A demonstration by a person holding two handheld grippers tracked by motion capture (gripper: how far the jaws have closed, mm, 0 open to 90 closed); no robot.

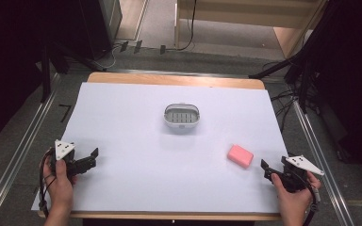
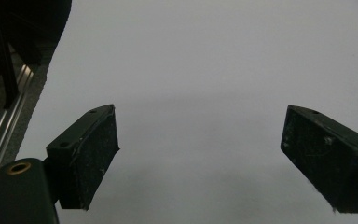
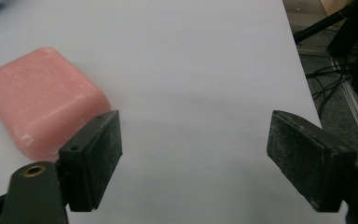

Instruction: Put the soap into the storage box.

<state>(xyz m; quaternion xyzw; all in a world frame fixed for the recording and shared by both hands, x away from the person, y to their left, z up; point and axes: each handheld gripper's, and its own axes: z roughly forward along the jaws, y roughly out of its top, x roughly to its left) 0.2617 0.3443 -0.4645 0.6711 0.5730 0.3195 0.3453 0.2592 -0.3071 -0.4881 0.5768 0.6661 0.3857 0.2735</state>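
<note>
The pink soap (image 1: 240, 156) lies on the desk (image 1: 136, 183) at the near right, just left of the right gripper (image 1: 267, 168), whose fingers (image 3: 93, 161) stand open and empty beside it, likely lining up a grasp. The left gripper (image 1: 92, 155) waits open and empty at the near left, well apart from the soap dish (image 1: 183, 116) at the middle, the probable destination.

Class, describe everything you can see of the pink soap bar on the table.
The pink soap bar is a rounded rectangular block with soft corners and a matt, slightly chalky surface showing pale scuffs. It lies flat on the white sheet at the table's right side, turned a little askew, in front and right of the white soap dish. Nothing touches it: the right gripper stands open just beside it, its jaws apart with only bare sheet between them.
</note>
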